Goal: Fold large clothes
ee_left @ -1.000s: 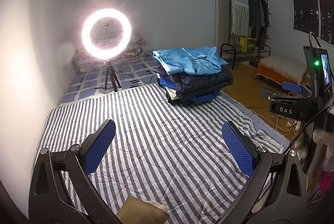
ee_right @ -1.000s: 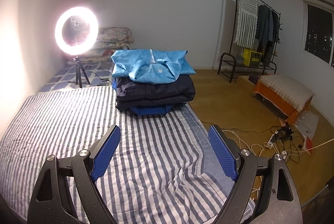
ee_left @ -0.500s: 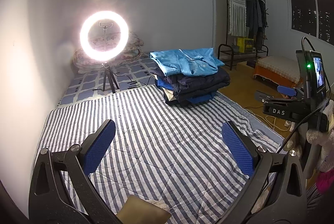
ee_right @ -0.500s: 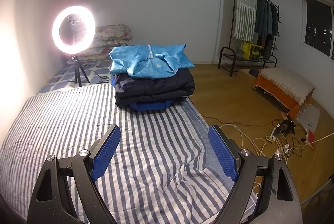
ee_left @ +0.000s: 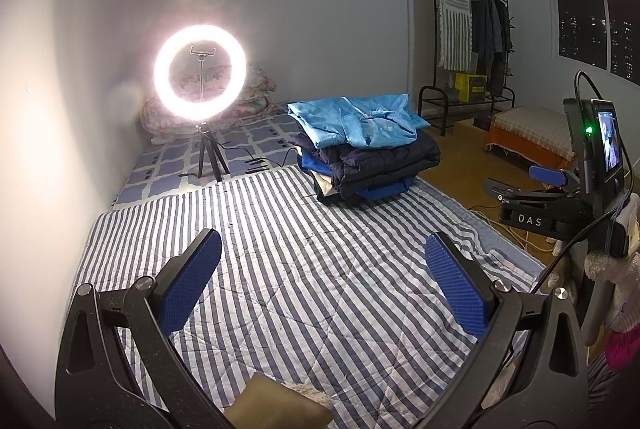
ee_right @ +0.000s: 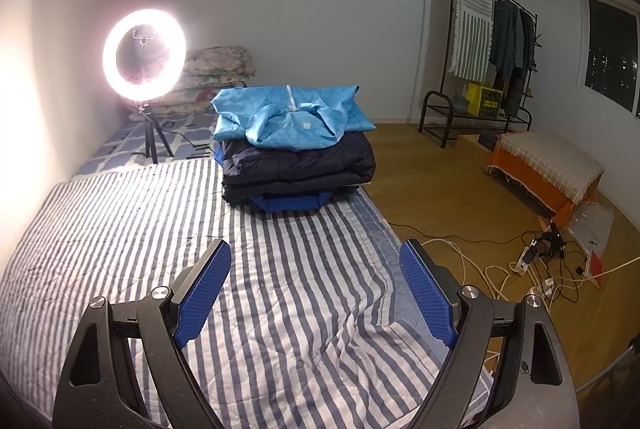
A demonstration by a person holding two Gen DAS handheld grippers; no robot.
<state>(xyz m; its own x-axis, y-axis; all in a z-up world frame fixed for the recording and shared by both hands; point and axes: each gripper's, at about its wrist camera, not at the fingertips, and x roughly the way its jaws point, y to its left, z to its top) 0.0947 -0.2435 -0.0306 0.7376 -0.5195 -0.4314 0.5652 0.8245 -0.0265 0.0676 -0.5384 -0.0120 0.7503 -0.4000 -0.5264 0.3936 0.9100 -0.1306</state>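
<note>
Both claws, left gripper (ee_left: 322,269) and right gripper (ee_right: 316,279), hung open and empty over the striped quilt (ee_right: 120,213); folded clothes (ee_right: 294,153) sat stacked at centre frame, presumably finished.

We note plain white walls (ee_right: 320,9) and a wood floor (ee_right: 440,181). A lit ring light (ee_right: 144,54) on a tripod stands at the striped quilt's (ee_right: 120,213) far left corner. A clothes rack (ee_right: 488,41) lines the right wall beside a dark window (ee_right: 612,55) (night outside). Cables (ee_right: 532,265) trail across the floor.
</note>
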